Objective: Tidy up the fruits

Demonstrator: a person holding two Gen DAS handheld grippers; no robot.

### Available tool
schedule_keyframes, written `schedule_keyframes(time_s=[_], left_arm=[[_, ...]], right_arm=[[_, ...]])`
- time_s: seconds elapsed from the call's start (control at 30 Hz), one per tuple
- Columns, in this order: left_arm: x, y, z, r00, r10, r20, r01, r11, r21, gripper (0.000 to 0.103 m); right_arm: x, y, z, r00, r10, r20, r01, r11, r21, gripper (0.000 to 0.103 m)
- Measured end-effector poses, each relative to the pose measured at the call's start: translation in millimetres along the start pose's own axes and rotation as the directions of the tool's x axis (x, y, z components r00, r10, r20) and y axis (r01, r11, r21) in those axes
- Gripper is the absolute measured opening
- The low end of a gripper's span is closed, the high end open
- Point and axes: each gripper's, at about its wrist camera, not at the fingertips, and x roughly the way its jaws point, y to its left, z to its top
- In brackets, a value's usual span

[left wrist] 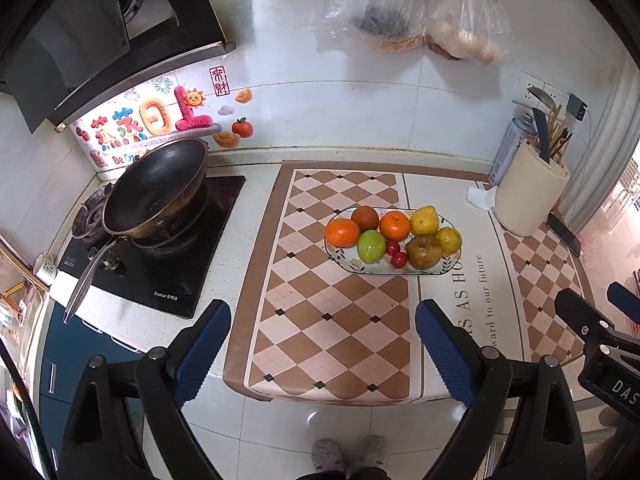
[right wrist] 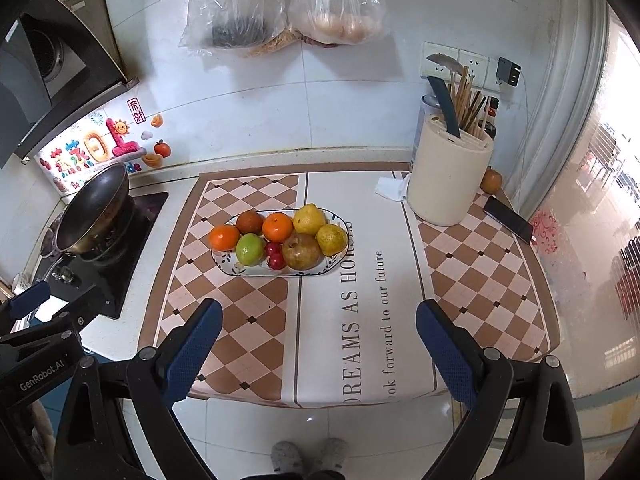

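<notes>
Both grippers hang over the counter's near edge with nothing between their fingers: the left gripper and the right gripper each stand wide apart. Well beyond them, on the checkered mat, sits the oval plate heaped with fruits, oranges, a green one, and perhaps two cherries.

Hanging plastic bags are cut off by the top edge.

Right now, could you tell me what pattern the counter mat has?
Brown and cream diamond checks on the counter mat, with a white lettered band; clearest in the right wrist view.
</notes>
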Motion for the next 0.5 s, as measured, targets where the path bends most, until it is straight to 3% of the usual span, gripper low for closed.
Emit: schedule_keyframes(time_s=[0.5], left_arm=[[-2.8, -2.6, 3.5, 1.0, 0.0, 0.009, 0.0, 1.0, -0.003, 0.095]], right_arm=[[0.1, -0.7, 0.8, 1.0, -0.003, -0.003, 0.003, 1.0, -0.004, 0.099]])
